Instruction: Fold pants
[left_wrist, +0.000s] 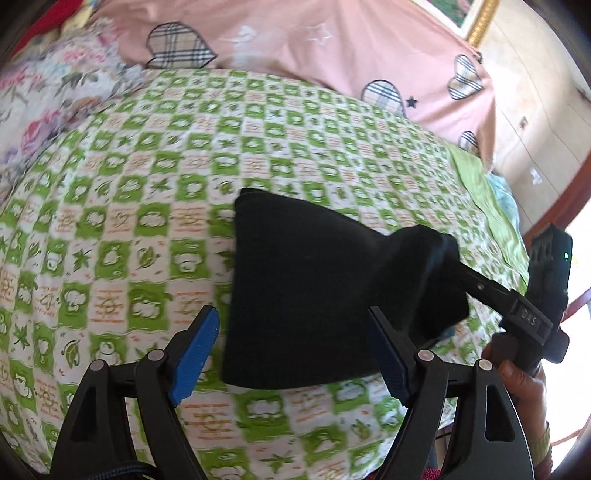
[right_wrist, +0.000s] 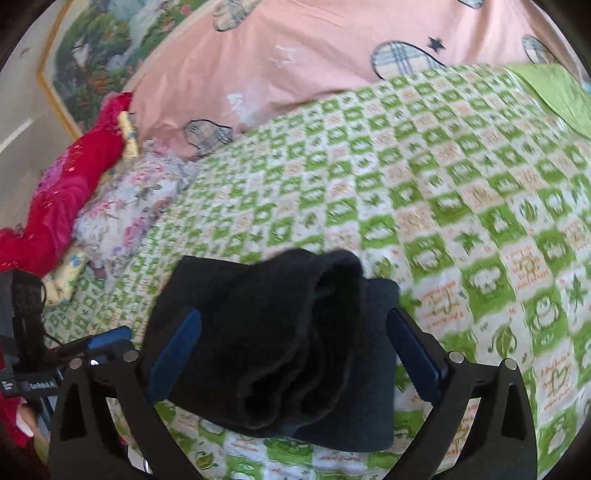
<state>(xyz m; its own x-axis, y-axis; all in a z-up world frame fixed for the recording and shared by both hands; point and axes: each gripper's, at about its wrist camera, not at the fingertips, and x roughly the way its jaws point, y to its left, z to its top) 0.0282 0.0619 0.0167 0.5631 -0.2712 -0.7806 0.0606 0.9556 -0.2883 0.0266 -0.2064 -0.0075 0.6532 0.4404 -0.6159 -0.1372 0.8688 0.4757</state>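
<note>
The black pants (left_wrist: 306, 288) lie folded into a compact bundle on the green-and-white checked bedspread (left_wrist: 147, 206). My left gripper (left_wrist: 295, 354) is open, its blue pads either side of the bundle's near edge without pinching it. In the left wrist view the right gripper (left_wrist: 443, 254) reaches in from the right with its tips buried in the pants' right side. In the right wrist view the pants (right_wrist: 273, 347) are bunched between the wide-apart blue pads of my right gripper (right_wrist: 295, 350), with a fold (right_wrist: 332, 288) raised in the middle.
A pink quilt with plaid hearts (left_wrist: 295, 40) lies at the back of the bed. Floral bedding (right_wrist: 122, 210) and a red garment (right_wrist: 70, 192) sit at the left. A framed picture (right_wrist: 99, 51) hangs on the wall. The bed's right edge (left_wrist: 491, 206) is near the bundle.
</note>
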